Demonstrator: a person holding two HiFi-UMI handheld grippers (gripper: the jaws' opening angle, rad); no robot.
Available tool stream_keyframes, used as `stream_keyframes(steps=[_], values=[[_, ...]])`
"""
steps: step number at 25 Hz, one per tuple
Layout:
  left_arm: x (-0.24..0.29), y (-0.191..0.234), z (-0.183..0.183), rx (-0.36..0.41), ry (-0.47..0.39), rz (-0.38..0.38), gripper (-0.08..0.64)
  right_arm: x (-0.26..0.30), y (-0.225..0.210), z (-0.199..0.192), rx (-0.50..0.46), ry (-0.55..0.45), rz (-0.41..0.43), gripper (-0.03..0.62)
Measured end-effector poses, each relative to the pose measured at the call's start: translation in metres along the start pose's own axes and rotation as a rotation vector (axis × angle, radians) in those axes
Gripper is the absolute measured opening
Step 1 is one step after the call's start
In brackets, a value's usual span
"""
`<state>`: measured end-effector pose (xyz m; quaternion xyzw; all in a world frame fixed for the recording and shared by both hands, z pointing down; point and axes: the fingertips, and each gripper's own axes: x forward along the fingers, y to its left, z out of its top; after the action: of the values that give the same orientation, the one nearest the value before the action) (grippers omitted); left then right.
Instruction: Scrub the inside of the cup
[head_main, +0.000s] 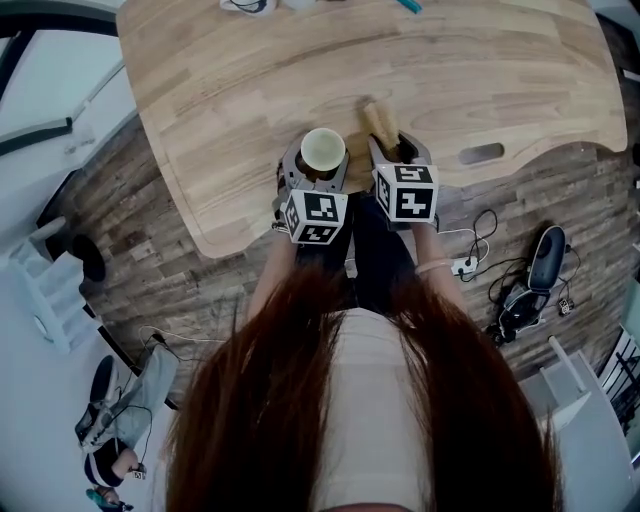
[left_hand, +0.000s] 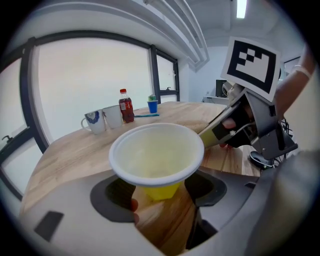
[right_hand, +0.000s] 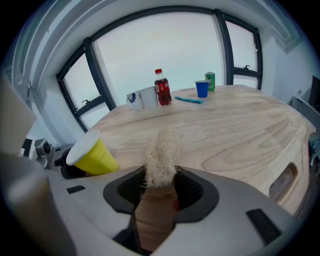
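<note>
A paper cup, yellow outside and white inside, is held over the near edge of the wooden table. My left gripper is shut on the cup's yellow lower part, and its open mouth tilts toward the camera. The inside looks bare. Just to its right, my right gripper is shut on the near end of a tan loofah scrubber. In the right gripper view the scrubber sticks out forward between the black pads, and the cup is at the left.
At the table's far edge stand two mugs, a cola bottle, a blue cup and a green can, with a teal stick lying by them. Cables and a power strip lie on the floor.
</note>
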<state>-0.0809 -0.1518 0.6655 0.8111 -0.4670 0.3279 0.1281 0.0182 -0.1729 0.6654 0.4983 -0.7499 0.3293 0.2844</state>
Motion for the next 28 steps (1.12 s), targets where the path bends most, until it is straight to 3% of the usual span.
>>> stream_keyframes(steps=[2, 7, 28], values=[[0.0, -0.001, 0.0, 0.013, 0.0, 0.0, 0.289, 0.0, -0.003, -0.001, -0.009, 0.003, -0.014, 0.138], [-0.001, -0.003, 0.003, 0.035, -0.009, 0.002, 0.273, -0.001, -0.002, -0.002, -0.037, 0.017, 0.004, 0.107], [-0.018, 0.001, 0.029, 0.094, -0.036, -0.004, 0.27, -0.031, 0.002, 0.017, -0.063, -0.032, 0.034, 0.094]])
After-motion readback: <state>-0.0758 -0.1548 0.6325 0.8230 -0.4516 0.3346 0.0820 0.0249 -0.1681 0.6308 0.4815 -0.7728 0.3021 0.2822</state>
